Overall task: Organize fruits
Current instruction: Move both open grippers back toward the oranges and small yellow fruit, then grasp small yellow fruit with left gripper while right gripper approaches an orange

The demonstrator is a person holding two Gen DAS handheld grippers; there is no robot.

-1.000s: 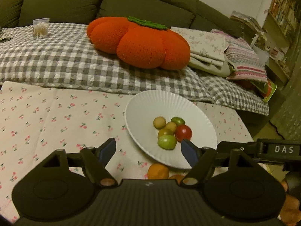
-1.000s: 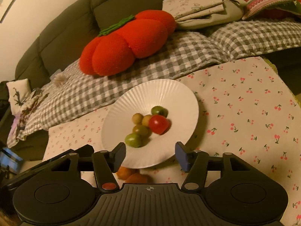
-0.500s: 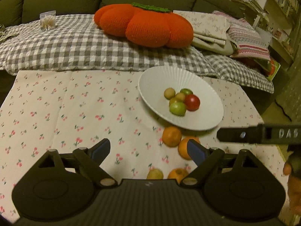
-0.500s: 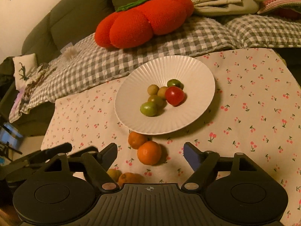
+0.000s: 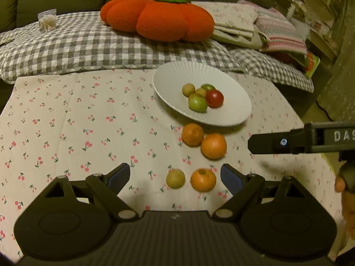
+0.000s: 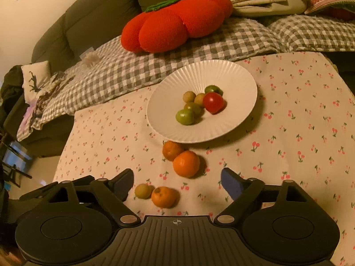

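Ahead of the fingers sat one white plate holding five small green-yellow fruits and one red fruit; nearer lay three oranges and one yellowish fruit.

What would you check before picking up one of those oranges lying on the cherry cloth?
1. Left gripper open and empty: ok.
2. Right gripper open and empty: ok.
3. Fruit loose on the tablecloth: ok; three oranges, the nearest beside a small yellow-green fruit.
4. Nearest orange free to grasp alone: not ok; it touches or nearly touches the small fruit.
5. Room on the white plate: ok; six small fruits, one a red tomato, sit at its centre.
6. Whether the fruit is firm or soft: cannot tell.
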